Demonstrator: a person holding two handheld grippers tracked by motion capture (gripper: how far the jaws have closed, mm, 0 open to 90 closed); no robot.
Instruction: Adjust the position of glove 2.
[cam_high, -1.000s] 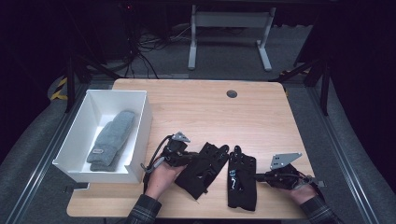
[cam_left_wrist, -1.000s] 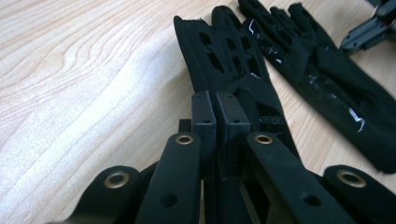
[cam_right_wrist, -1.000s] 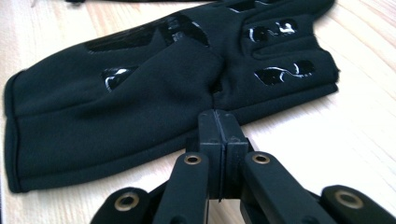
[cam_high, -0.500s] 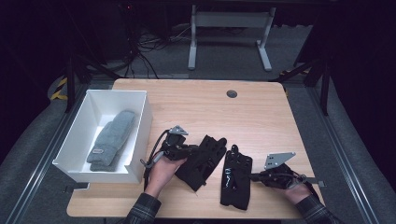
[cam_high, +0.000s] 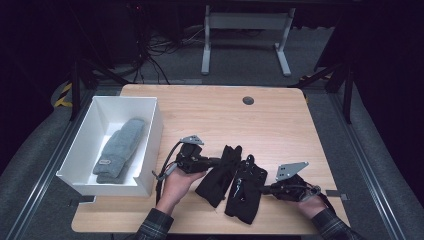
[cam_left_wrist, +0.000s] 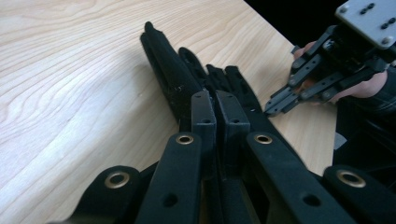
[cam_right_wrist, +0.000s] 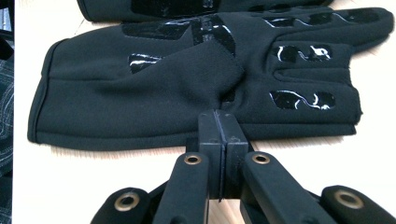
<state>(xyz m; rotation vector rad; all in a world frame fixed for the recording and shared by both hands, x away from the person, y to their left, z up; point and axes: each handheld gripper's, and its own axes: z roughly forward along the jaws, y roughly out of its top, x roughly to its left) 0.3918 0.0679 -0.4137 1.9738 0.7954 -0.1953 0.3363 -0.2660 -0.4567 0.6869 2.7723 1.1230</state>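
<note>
Two black gloves lie side by side near the table's front edge. My left gripper (cam_high: 216, 161) is shut on the left edge of the left glove (cam_high: 220, 179); in the left gripper view its closed jaws (cam_left_wrist: 215, 105) pinch that glove (cam_left_wrist: 168, 70), whose edge stands up a little. My right gripper (cam_high: 264, 189) comes in from the right, shut on the right glove (cam_high: 245, 194). In the right gripper view the jaws (cam_right_wrist: 218, 116) clamp the thumb flap of this palm-up glove (cam_right_wrist: 140, 102), which has shiny grip patches. The other glove (cam_right_wrist: 112, 11) lies just beyond it.
A white box (cam_high: 155, 125) stands at the table's left edge with a pair of grey mittens (cam_high: 117, 150) inside. A round cable hole (cam_high: 248, 100) sits at the back of the wooden table (cam_high: 210, 110). The right gripper (cam_left_wrist: 271, 109) shows farther off in the left gripper view.
My right gripper has slid the right glove leftwards, closer against the left glove. The left hand and its glove have barely shifted.
</note>
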